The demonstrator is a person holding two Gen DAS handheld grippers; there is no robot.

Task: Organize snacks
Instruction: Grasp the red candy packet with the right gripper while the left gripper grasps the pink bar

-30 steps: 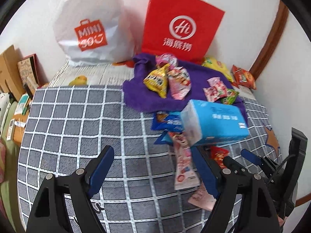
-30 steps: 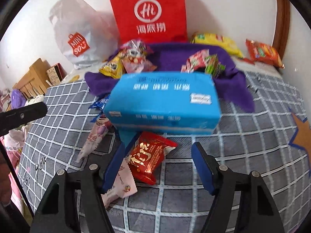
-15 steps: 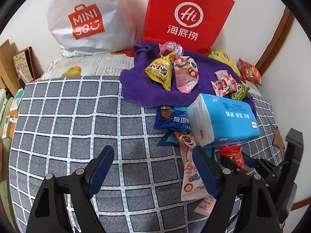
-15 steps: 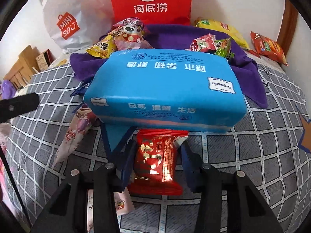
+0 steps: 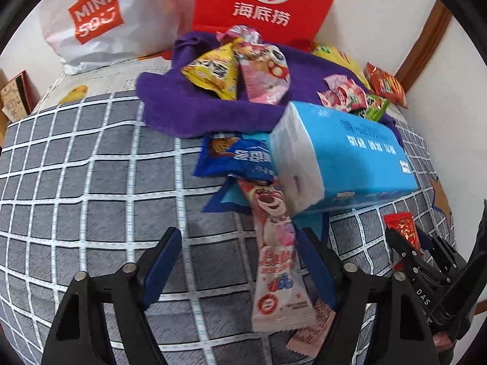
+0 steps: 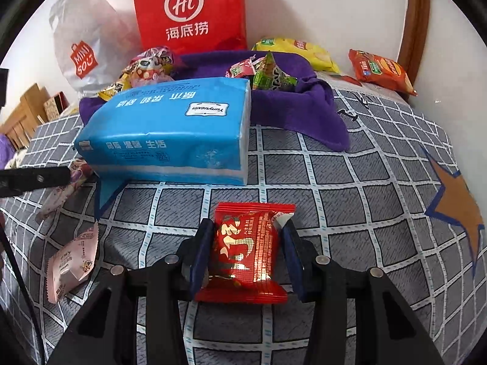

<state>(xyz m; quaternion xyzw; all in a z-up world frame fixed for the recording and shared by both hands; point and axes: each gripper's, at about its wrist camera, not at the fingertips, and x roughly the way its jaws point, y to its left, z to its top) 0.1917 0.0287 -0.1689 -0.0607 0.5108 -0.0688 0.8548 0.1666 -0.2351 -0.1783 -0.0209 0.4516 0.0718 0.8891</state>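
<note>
In the left wrist view, my left gripper (image 5: 240, 270) stands at the bottom of the frame with its jaws wide but closing. The long pink snack packet (image 5: 275, 258) lies between them, nearer to the right finger, and I do not see the pads pressing it yet. Its long axis runs from the lower middle up toward the blue tissue pack (image 5: 344, 164), almost along my fingers, so I think the jaws should close across its narrow width. My left hand is the nearer one to it.

In the right wrist view, my right gripper (image 6: 246, 252) is narrow and holds the red snack packet (image 6: 246, 249) in the lower middle of the frame, above the grey checked cover (image 6: 350, 188). The purple cloth (image 6: 304, 106) with other snacks lies in the upper middle, behind the tissue pack
</note>
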